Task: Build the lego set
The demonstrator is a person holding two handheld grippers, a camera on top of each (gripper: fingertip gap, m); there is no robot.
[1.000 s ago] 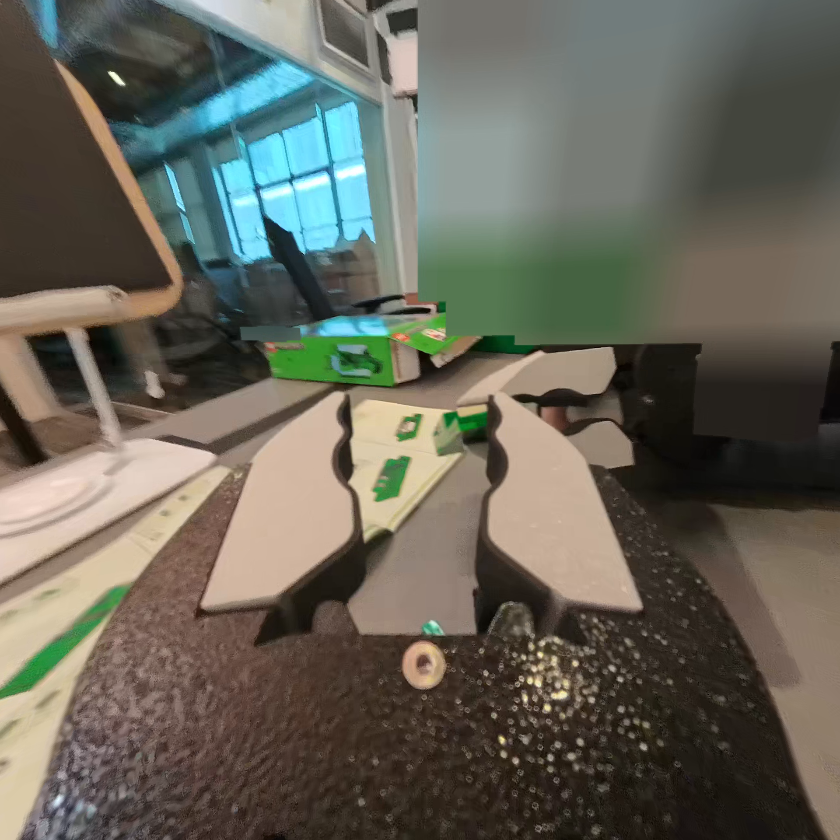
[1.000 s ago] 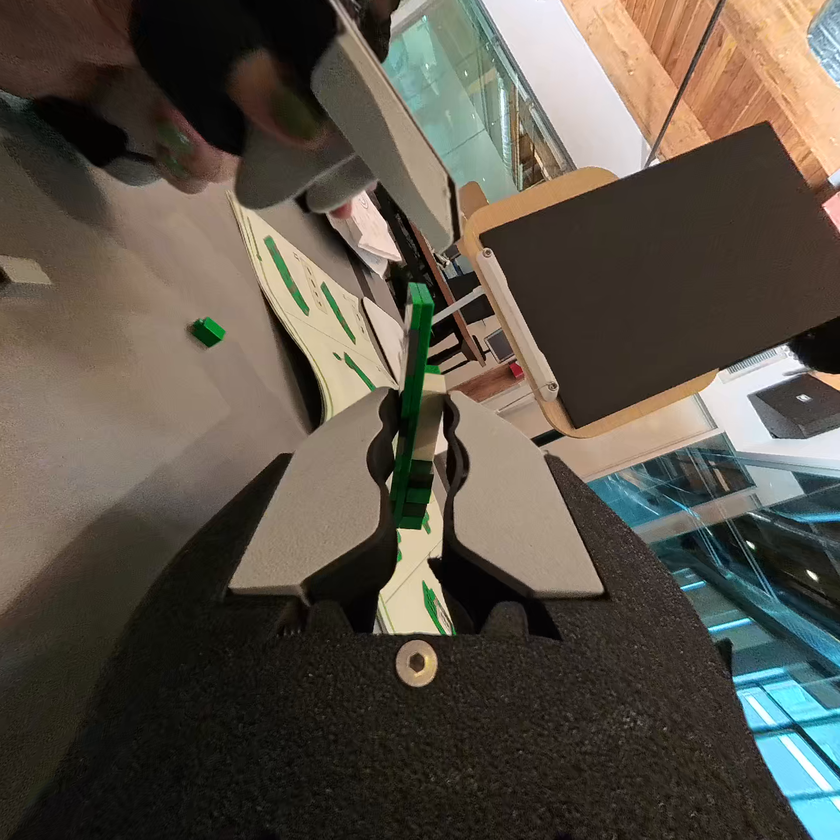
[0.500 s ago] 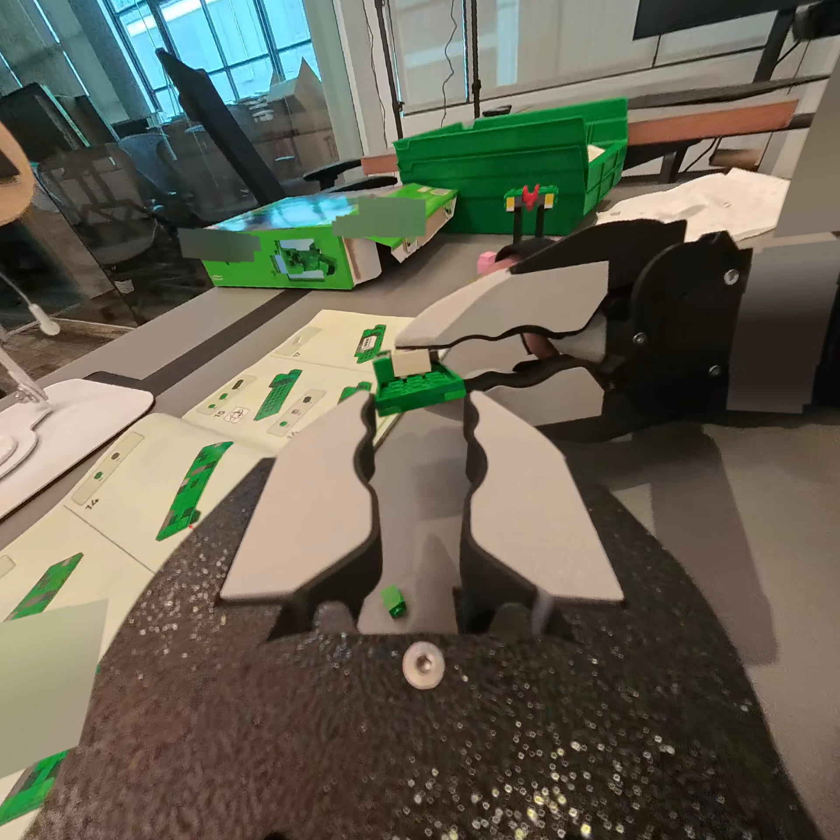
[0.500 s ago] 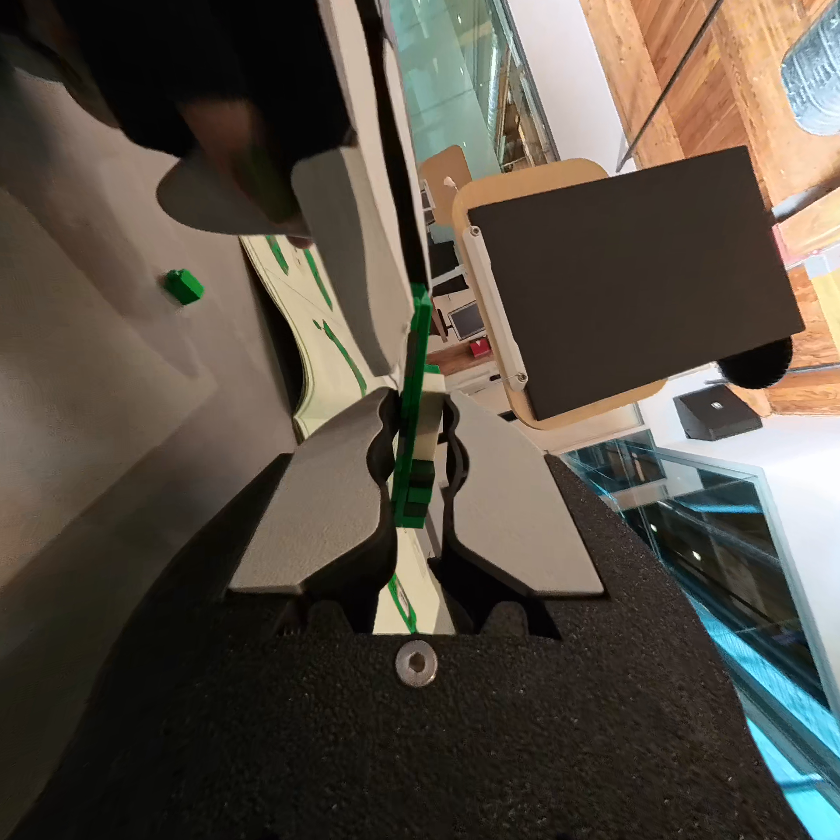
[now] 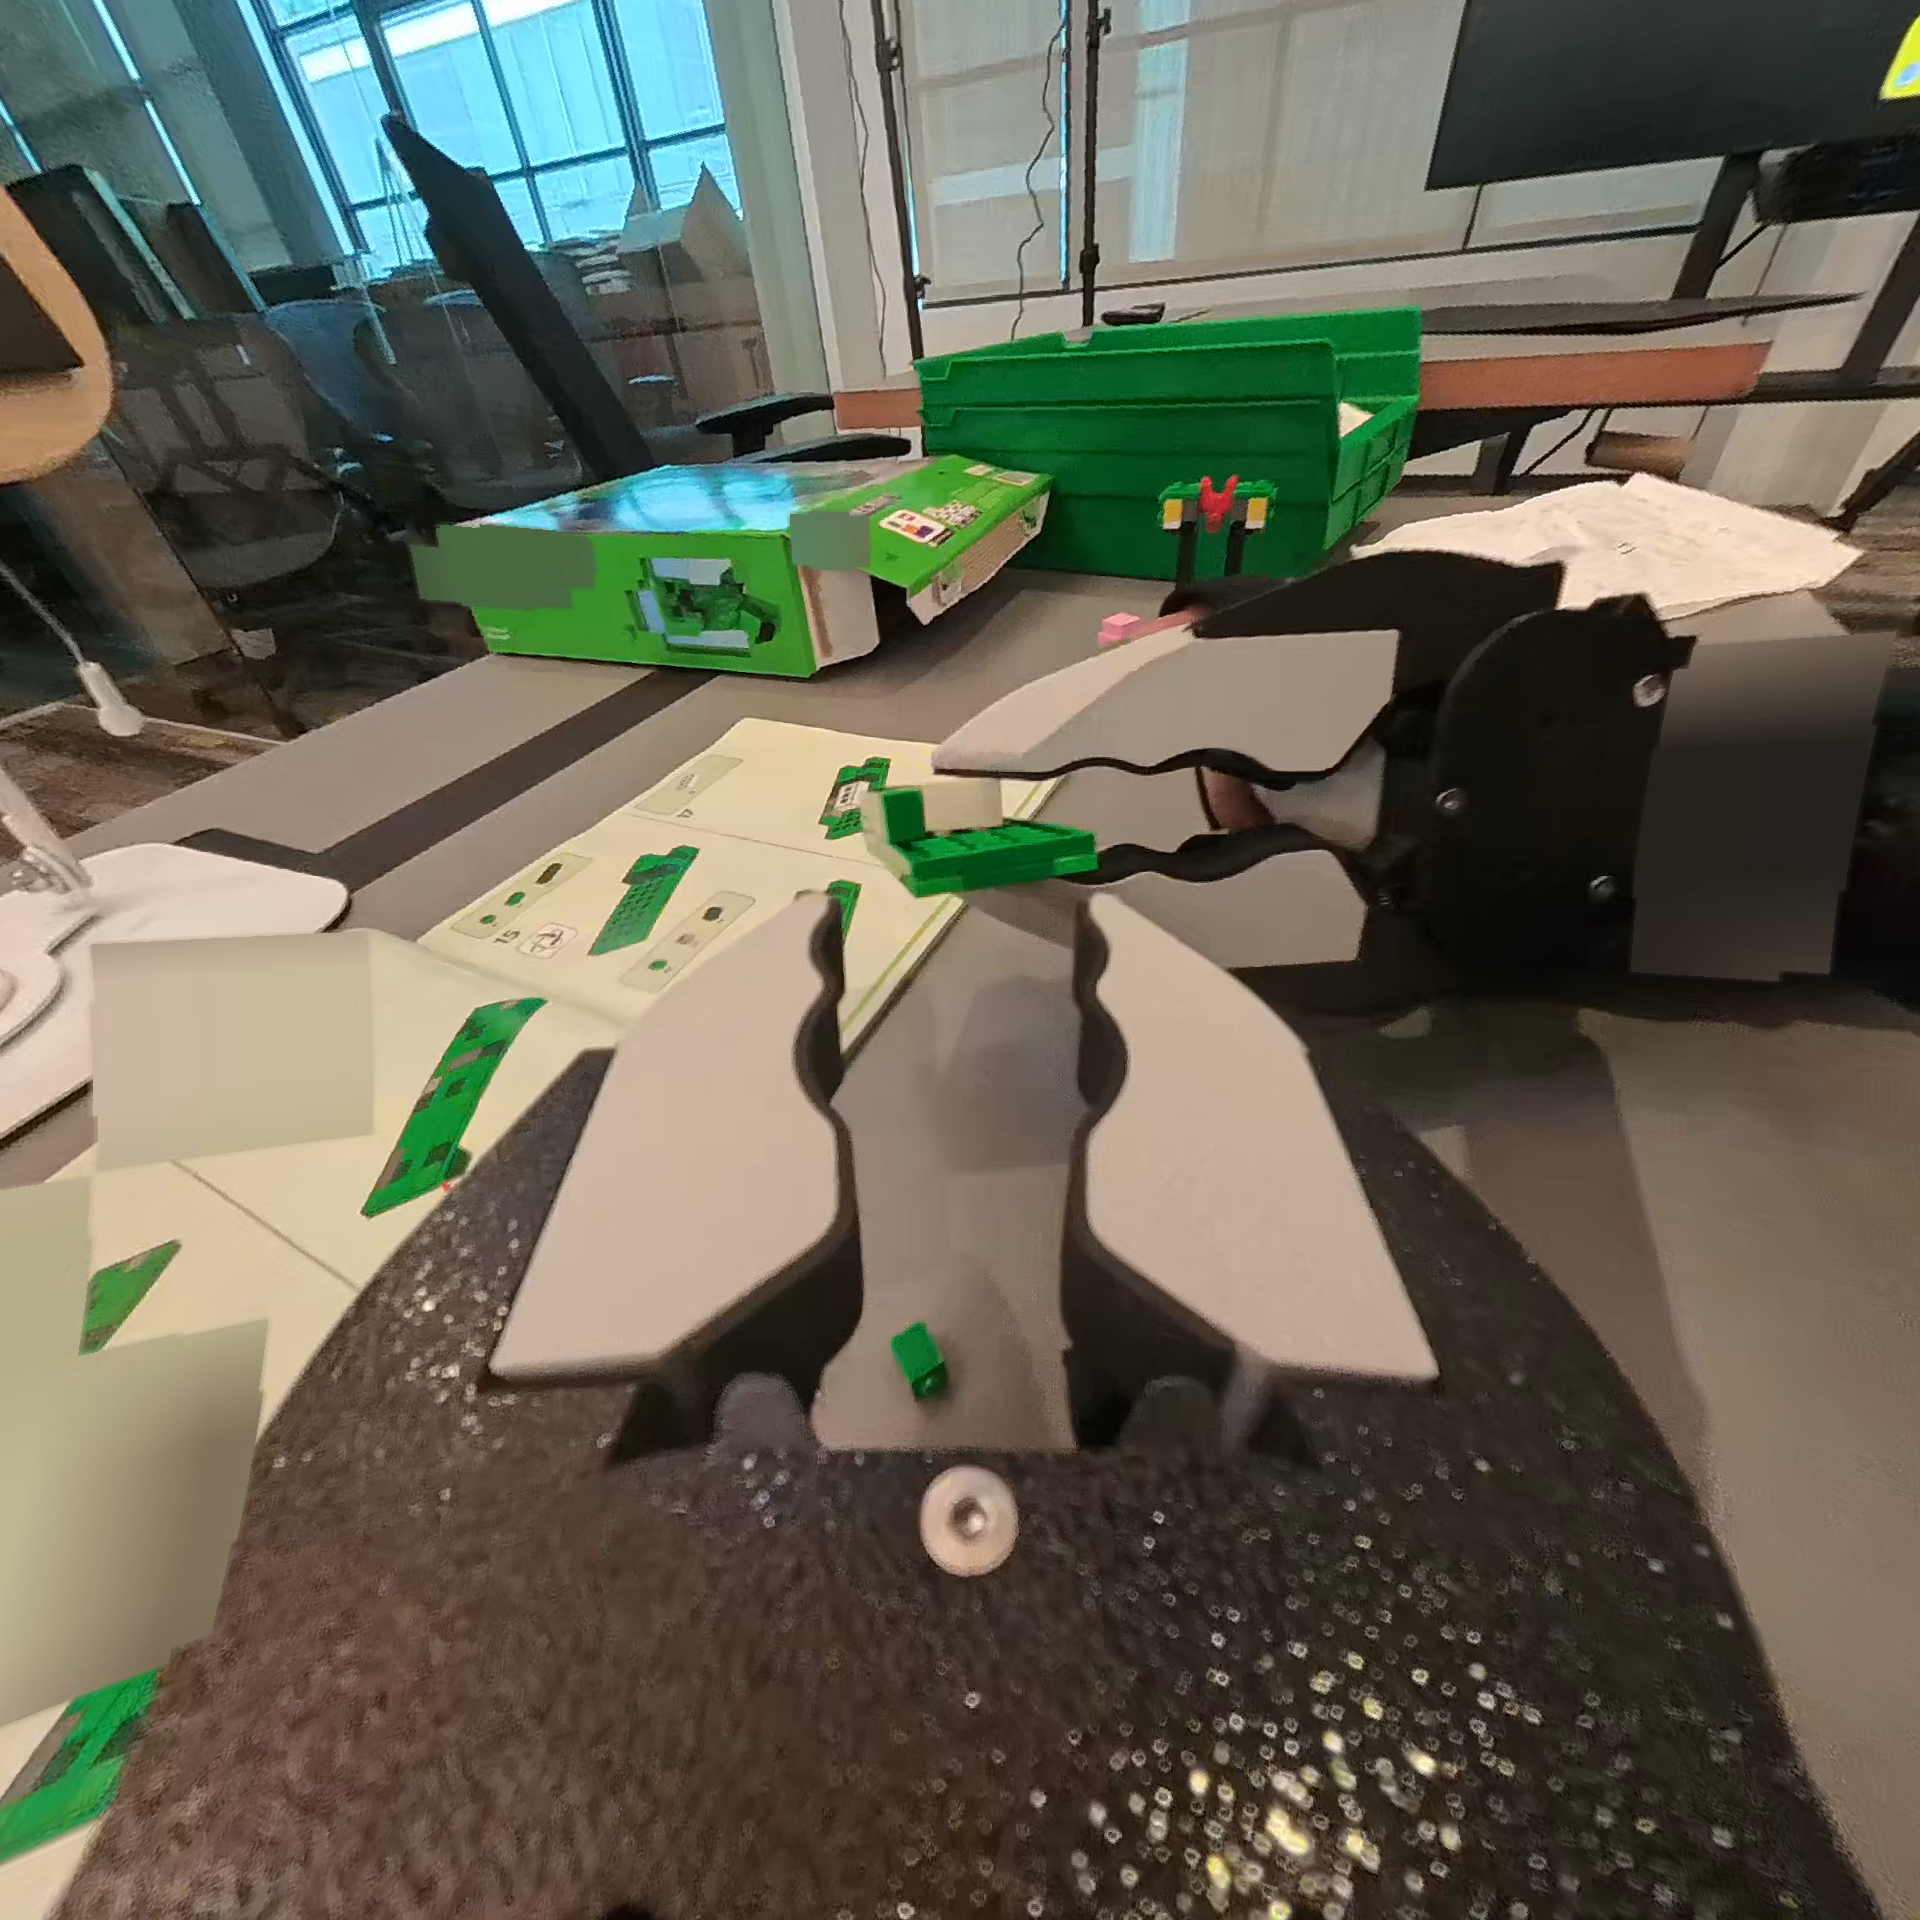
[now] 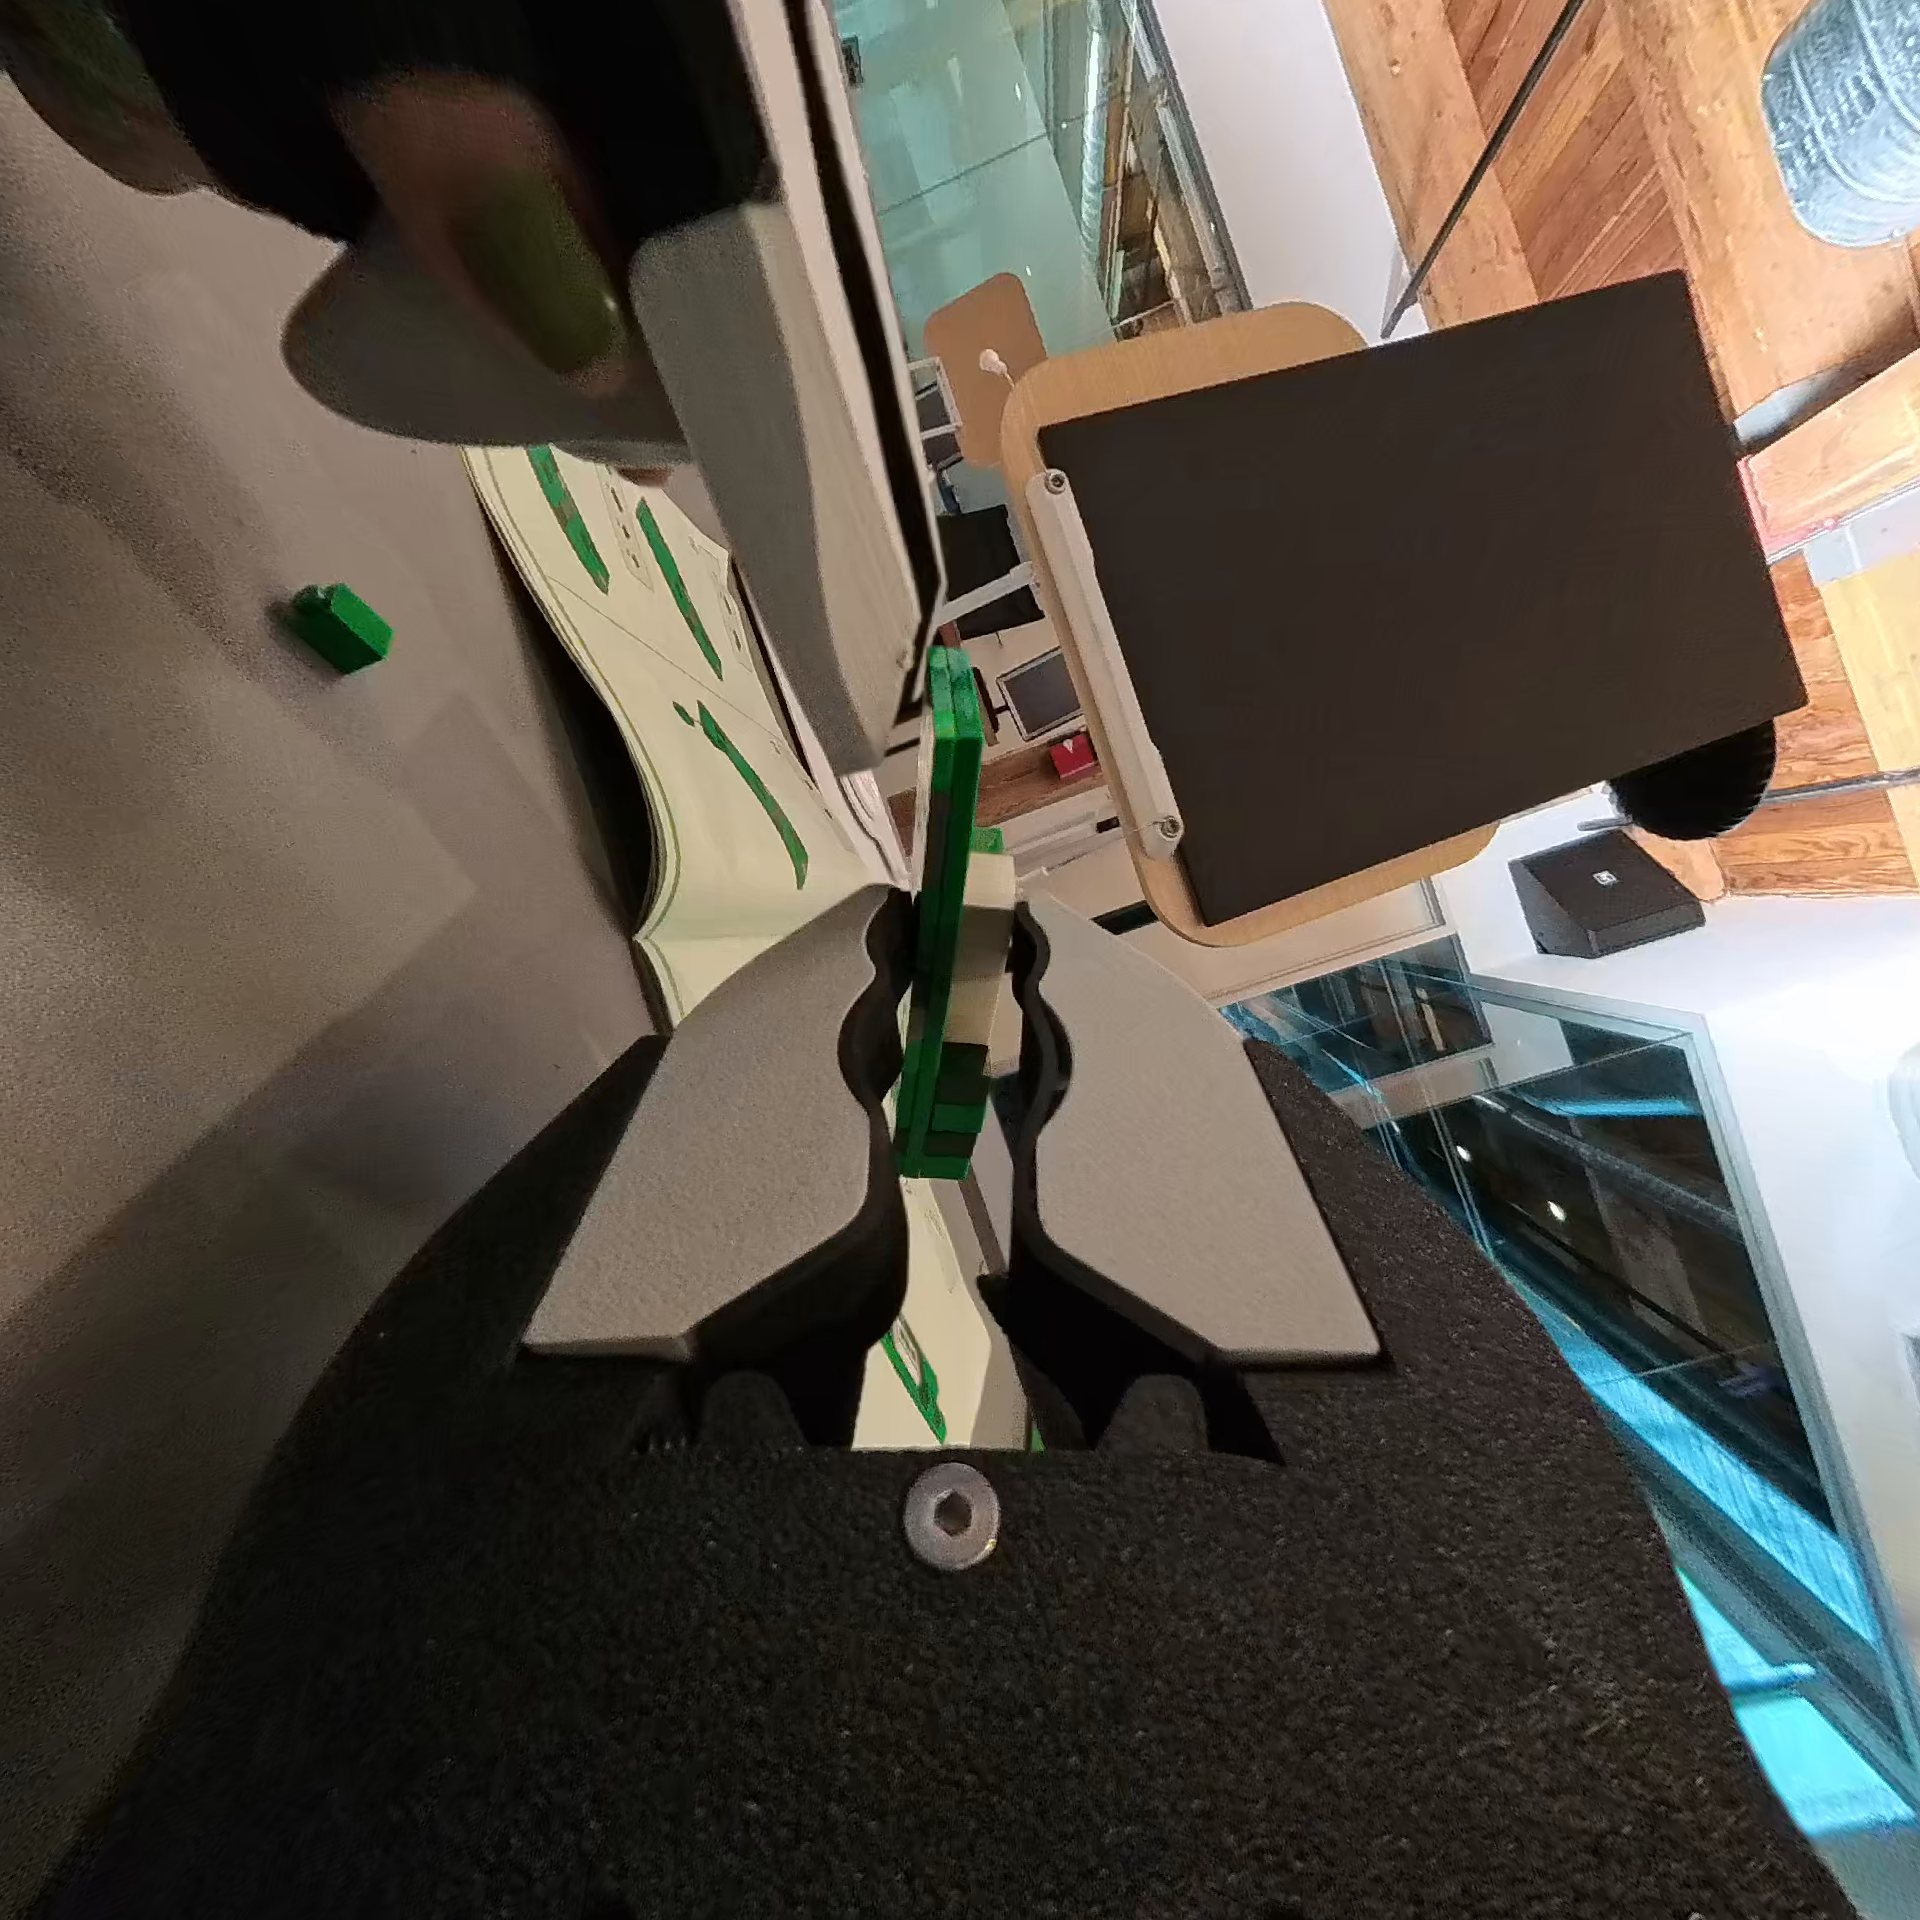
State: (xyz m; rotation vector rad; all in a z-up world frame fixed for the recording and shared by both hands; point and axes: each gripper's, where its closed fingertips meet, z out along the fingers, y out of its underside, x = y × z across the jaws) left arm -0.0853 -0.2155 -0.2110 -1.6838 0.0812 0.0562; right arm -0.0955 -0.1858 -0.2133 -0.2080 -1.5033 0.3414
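Note:
My right gripper is shut on a flat green Lego plate assembly with a white brick on it, held edge-on above the table. In the left wrist view the assembly sticks out of the right gripper just beyond my left fingertips. My left gripper is open and empty. A small loose green brick lies on the grey table between the bases of its fingers, and also shows in the right wrist view. The left gripper is close above the assembly there.
An open instruction booklet lies left of the grippers. A green set box, green bins, a small built model and white paper are at the back. A white lamp base stands at the left. Less than 4 cm separates the two grippers' tips.
My left gripper has tipped down toward the table and come nearer the right gripper's assembly, its jaws still open. The right gripper has kept its hold on the assembly.

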